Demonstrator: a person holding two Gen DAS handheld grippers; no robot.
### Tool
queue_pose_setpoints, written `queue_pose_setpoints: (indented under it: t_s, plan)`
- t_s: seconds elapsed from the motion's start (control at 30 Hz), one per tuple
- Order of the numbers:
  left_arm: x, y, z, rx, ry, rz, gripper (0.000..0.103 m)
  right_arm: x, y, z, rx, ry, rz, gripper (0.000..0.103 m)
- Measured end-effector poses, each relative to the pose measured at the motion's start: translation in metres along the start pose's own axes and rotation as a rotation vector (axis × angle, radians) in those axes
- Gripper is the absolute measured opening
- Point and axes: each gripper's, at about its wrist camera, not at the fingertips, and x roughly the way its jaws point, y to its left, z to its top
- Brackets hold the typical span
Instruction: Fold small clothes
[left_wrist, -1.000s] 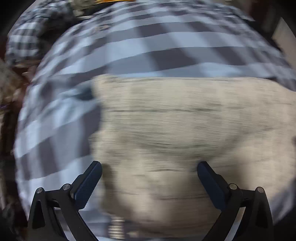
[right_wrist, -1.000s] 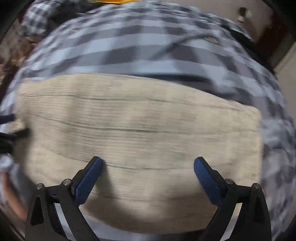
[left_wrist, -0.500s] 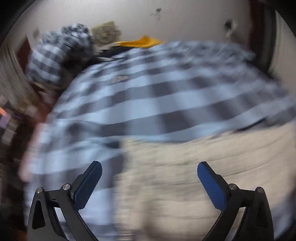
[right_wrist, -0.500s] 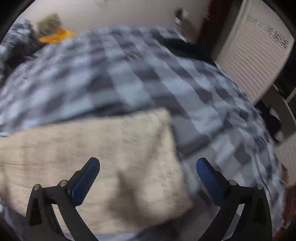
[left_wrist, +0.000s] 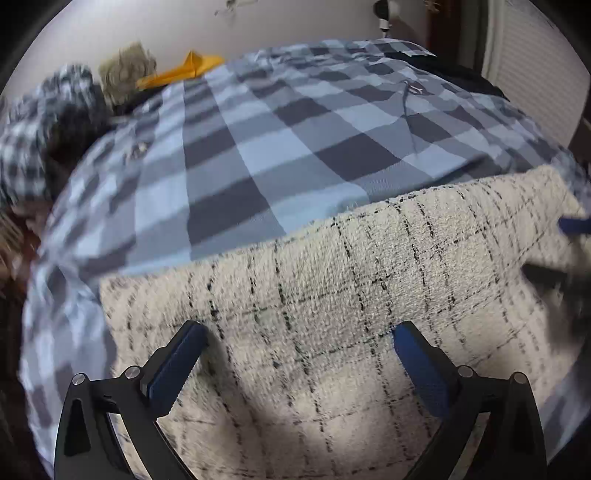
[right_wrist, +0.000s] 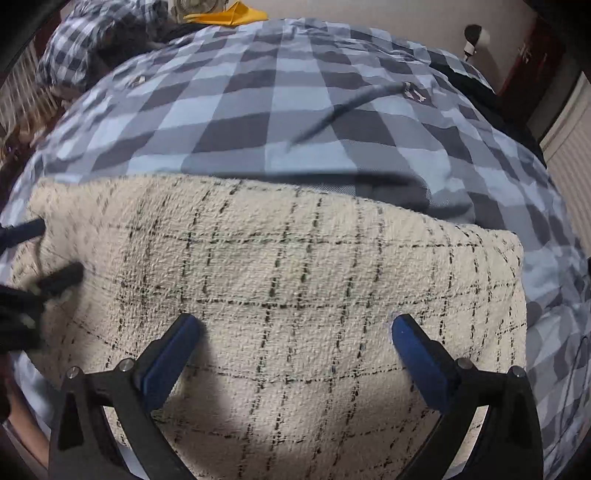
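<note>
Both the left gripper (left_wrist: 295, 354) and right gripper (right_wrist: 295, 347) hover jaws-wide, grasping nothing, over the cream checked cloth (right_wrist: 295, 266) on that blue plaid bedspread (right_wrist: 258, 110), orange thing (right_wrist: 225, 16) at 12 o'clock.

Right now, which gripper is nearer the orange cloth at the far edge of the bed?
Hard to tell. The left gripper and right gripper both hover open over the cream garment, far from the orange cloth.

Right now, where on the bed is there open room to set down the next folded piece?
Beyond the cream cloth, the checked bedspread lies bare toward the wall. It is crowded at the far left corner: a checked bundle, an orange item. Both grippers, left and right, hover open over the cloth.
</note>
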Motion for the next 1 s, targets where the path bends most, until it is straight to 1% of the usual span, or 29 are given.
queue_pose_setpoints:
  t_s: [0.03,0.07,0.1,0.17,0.2,0.27,0.3,0.37,0.43,0.47,0.5,0.53,0.57,0.6,0.67,0.73,0.77,0.83,0.87,0.9,0.93,1.0]
  plan:
    - [0.001,0.002,0.001,0.01,-0.005,0.022,0.103,-0.001,-0.006,0.0,0.02,-0.005,-0.027,0.102]
    - [-0.001,0.005,0.001,0.021,-0.007,0.071,0.103,-0.001,-0.016,0.0,0.05,-0.003,-0.041,0.102]
    - [0.0,0.011,0.0,0.024,-0.002,0.114,0.103,0.0,-0.023,-0.001,0.077,0.001,-0.042,0.102]
    - [0.005,0.027,-0.001,0.0,0.028,0.162,0.103,-0.001,-0.038,-0.003,0.145,-0.002,-0.037,0.102]
    - [0.005,0.036,-0.003,-0.021,0.039,0.169,0.103,-0.004,-0.042,-0.005,0.164,-0.009,-0.075,0.102]
    - [0.006,0.056,-0.006,-0.069,0.056,0.185,0.103,-0.009,-0.051,-0.006,0.185,-0.025,-0.198,0.102]
    - [0.004,0.063,-0.006,-0.089,0.058,0.192,0.103,-0.014,-0.057,-0.008,0.209,-0.038,-0.243,0.102]
    - [-0.002,0.074,-0.005,-0.128,0.053,0.256,0.103,-0.023,-0.069,-0.013,0.268,-0.059,-0.29,0.102]
    - [-0.015,0.08,-0.003,-0.152,0.036,0.365,0.103,-0.033,-0.077,-0.018,0.319,-0.079,-0.274,0.102]
    - [-0.019,0.082,-0.002,-0.156,0.023,0.386,0.103,-0.038,-0.079,-0.02,0.338,-0.089,-0.256,0.102]
    - [-0.027,0.082,-0.001,-0.159,0.001,0.386,0.103,-0.044,-0.08,-0.022,0.352,-0.099,-0.234,0.102]
    - [-0.033,0.081,-0.001,-0.163,-0.016,0.355,0.103,-0.047,-0.078,-0.023,0.358,-0.107,-0.205,0.102]
    - [-0.039,0.079,-0.001,-0.17,-0.028,0.295,0.103,-0.05,-0.076,-0.024,0.357,-0.117,-0.175,0.102]
    - [-0.042,0.075,-0.003,-0.182,-0.027,0.195,0.103,-0.052,-0.072,-0.023,0.349,-0.129,-0.147,0.102]
    - [-0.038,0.064,-0.005,-0.2,0.02,0.014,0.103,-0.057,-0.056,-0.021,0.298,-0.156,-0.091,0.102]
    - [-0.028,0.052,-0.008,-0.195,0.07,-0.091,0.103,-0.047,-0.042,-0.017,0.235,-0.149,-0.064,0.102]
    - [-0.021,0.045,-0.01,-0.179,0.1,-0.107,0.103,-0.04,-0.03,-0.014,0.183,-0.124,-0.048,0.102]
    - [-0.01,0.037,-0.014,-0.128,0.148,-0.065,0.103,-0.027,-0.02,-0.015,0.126,-0.066,-0.047,0.102]
    - [-0.002,0.037,-0.019,-0.087,0.174,0.002,0.103,-0.014,-0.015,-0.015,0.09,-0.013,-0.077,0.102]
    - [0.004,0.04,-0.022,-0.072,0.189,0.049,0.103,-0.003,-0.013,-0.015,0.064,0.026,-0.117,0.102]
    - [0.009,0.051,-0.025,-0.08,0.21,0.078,0.103,0.006,-0.014,-0.016,0.049,0.056,-0.131,0.102]
    - [0.011,0.076,-0.028,-0.159,0.234,0.061,0.103,0.008,-0.028,-0.017,0.109,0.068,-0.072,0.102]
